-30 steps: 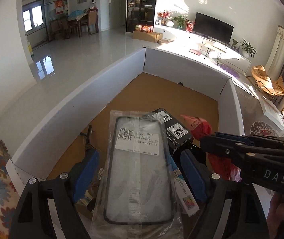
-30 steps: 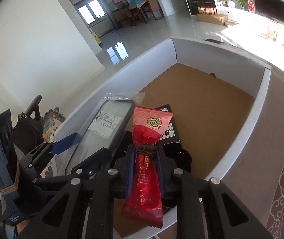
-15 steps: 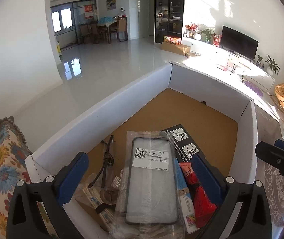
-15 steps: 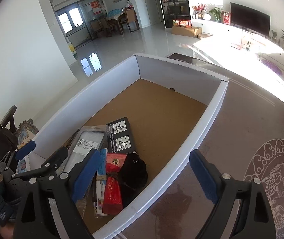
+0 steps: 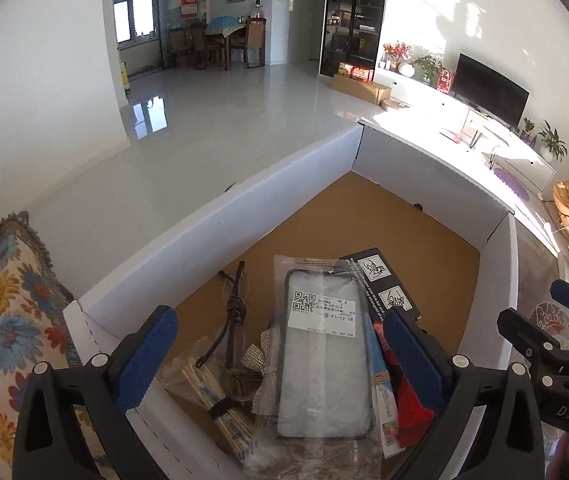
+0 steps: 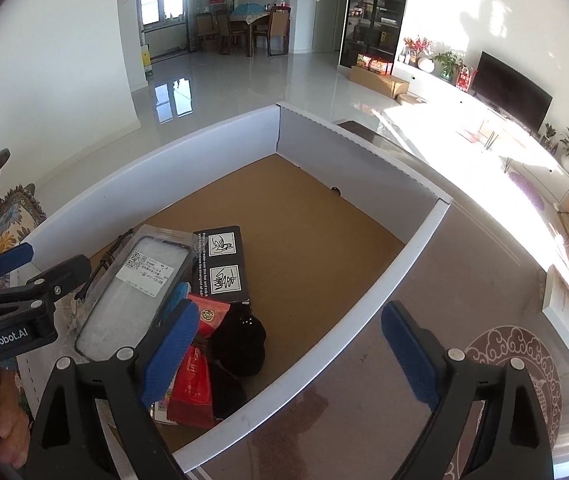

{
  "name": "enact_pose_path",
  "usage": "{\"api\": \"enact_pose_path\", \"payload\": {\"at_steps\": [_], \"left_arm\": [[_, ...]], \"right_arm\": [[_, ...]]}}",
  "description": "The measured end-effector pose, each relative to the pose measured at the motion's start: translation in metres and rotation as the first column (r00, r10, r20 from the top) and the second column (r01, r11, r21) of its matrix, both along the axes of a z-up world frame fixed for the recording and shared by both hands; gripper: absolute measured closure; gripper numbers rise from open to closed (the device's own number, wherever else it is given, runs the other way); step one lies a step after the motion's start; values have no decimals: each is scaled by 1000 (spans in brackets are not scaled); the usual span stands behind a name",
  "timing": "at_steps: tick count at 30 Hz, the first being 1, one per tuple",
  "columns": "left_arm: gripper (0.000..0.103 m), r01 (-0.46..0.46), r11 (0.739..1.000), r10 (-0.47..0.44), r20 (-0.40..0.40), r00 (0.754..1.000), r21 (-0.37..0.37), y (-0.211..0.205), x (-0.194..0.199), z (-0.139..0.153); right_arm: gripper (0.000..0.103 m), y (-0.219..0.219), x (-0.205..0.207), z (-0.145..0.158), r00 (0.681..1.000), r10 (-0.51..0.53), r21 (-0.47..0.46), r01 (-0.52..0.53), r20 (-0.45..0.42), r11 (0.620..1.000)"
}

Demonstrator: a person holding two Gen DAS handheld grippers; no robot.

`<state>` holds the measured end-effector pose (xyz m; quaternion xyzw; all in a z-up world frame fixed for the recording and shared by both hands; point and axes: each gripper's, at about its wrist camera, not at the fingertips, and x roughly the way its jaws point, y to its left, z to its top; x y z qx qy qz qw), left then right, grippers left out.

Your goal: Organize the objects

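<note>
Down at the box's near corner: a heap of small goods, both claws above it.
Hidden: red packet (image 6: pixel 194 376) partly behind the right claw's left pad; its lower end shows past the phone case in the left view.
Hard to make out: black lump (image 6: pixel 240 340) beside the red packet, too dark to name; small dark spot at the far wall.
Cut off: sticks bundle (image 5: pixel 220 404) runs under the left claw's frame.
Box (image 5: pixel 220 236): white walls, brown floor, far half bare.
Contents: bagged phone case (image 5: pixel 324 356) on top, label up; black carton (image 6: pixel 220 264) just beyond, partly under it; dark cord (image 5: pixel 234 312) and glittery bow (image 5: pixel 262 356) toward the left wall.
Left claw (image 5: pixel 280 360): released, pads wide either side of the phone case, touching nothing.
Right claw (image 6: pixel 286 352): released, jaws just sprung apart, straddling the box's right wall, nothing gripped.
Outside: floral cushion (image 5: pixel 12 312) by the near-left corner.
</note>
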<state>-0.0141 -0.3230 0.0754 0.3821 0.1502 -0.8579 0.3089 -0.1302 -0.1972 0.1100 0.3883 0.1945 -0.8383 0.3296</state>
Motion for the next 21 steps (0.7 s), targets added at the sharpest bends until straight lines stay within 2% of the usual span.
{"api": "enact_pose_path", "payload": {"at_steps": [3,8,13,17,21], "left_arm": [[0,14,999,-14,-2,1000,-30,7,-2,4],[0,43,999,-43,-19,999,-12,10,-4,7],[0,53,997,-55,-37,998,-56,18,-1,16],[0,19,999,-22,-81,997,-37,17,6,21],[0,-17,999,14,-73,997,-38,16,10,23]], "right_arm": [[10,1,-2,2,1000,1,-4,-2,-11,1000],[10,7,-6,6,1000,-7,-23,7,-12,1000],[10,10,-7,9,1000,-7,-22,7,-21,1000],[10,10,-7,8,1000,-7,-29,6,-21,1000],[10,9,-7,6,1000,-5,-32,5,-14,999]]}}
